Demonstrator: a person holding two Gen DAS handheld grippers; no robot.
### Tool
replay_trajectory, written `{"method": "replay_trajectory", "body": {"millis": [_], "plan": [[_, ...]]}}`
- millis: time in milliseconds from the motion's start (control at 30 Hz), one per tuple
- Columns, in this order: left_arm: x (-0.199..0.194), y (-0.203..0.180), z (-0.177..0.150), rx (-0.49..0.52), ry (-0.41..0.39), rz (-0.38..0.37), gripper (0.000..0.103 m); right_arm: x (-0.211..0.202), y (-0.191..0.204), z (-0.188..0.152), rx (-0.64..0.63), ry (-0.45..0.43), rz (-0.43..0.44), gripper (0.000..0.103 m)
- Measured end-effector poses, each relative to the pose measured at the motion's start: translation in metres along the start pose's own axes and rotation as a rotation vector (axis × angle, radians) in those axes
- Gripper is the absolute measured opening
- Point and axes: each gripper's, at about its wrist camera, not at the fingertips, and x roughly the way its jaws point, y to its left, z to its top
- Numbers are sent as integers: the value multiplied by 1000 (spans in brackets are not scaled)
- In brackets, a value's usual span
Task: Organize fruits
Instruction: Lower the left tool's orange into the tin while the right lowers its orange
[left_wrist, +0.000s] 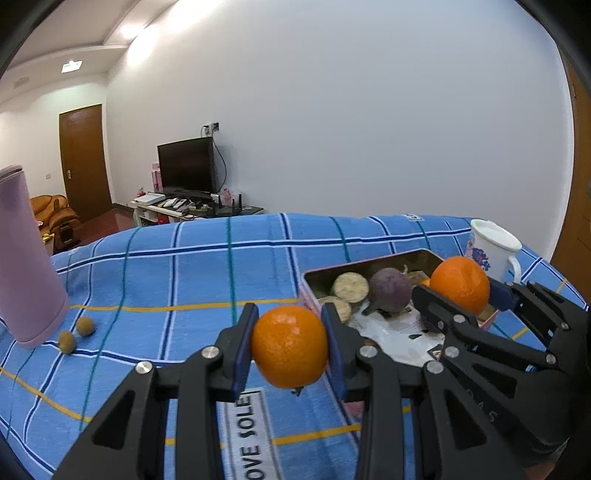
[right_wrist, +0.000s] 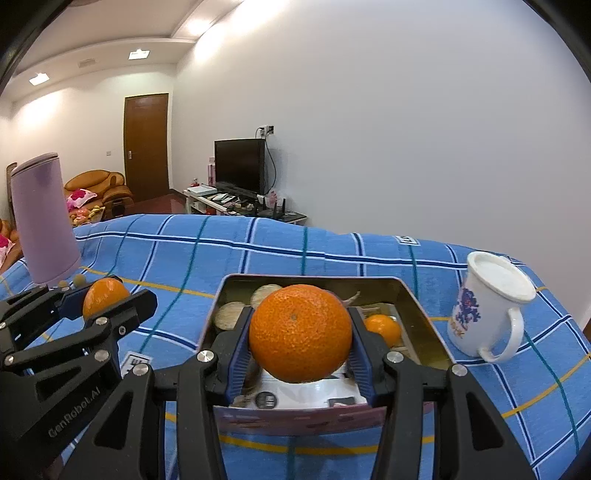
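Two hand-held grippers hang above a table covered in a blue plaid cloth (left_wrist: 177, 266), each clamped on an orange. The left gripper (left_wrist: 290, 345) squeezes the smaller orange (left_wrist: 290, 347) between its blue pads, over bare cloth just left of an open metal tin (right_wrist: 424, 317). The right gripper (right_wrist: 300, 334) grips the larger orange (right_wrist: 300, 332) directly above the tin's near end.

Inside the tin lie pale round slices (left_wrist: 350, 287), a purple fruit (left_wrist: 390, 290), a third small orange (right_wrist: 383, 328) and white paper packets (right_wrist: 314, 393). A white mug (right_wrist: 487, 314) stands right of the tin; a lilac tumbler (right_wrist: 44, 218) stands far left with two small brown fruits (left_wrist: 75, 334) at its base.

Risks, as judged: round oranges held only at their sides may slip and roll off the table. The grippers sit close together and could collide. A swing to the right could topple the mug.
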Motion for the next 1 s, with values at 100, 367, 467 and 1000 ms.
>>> {"method": "replay_trajectory", "body": {"millis": [100,367,467,1000], "plan": [[2,-10,3,8,-3,-7,37,1,-7,1,5,0,-8,50],[7,-30,8,31,-10,-15,37,0,-18,2,-9,-14,-45,50],[10,-35,11,31,-10,-26,37,3,-27,3,-3,-11,-62,50],[32,-58,18,26,4,-71,37,21,-58,10,24,5,-162,50]]}}
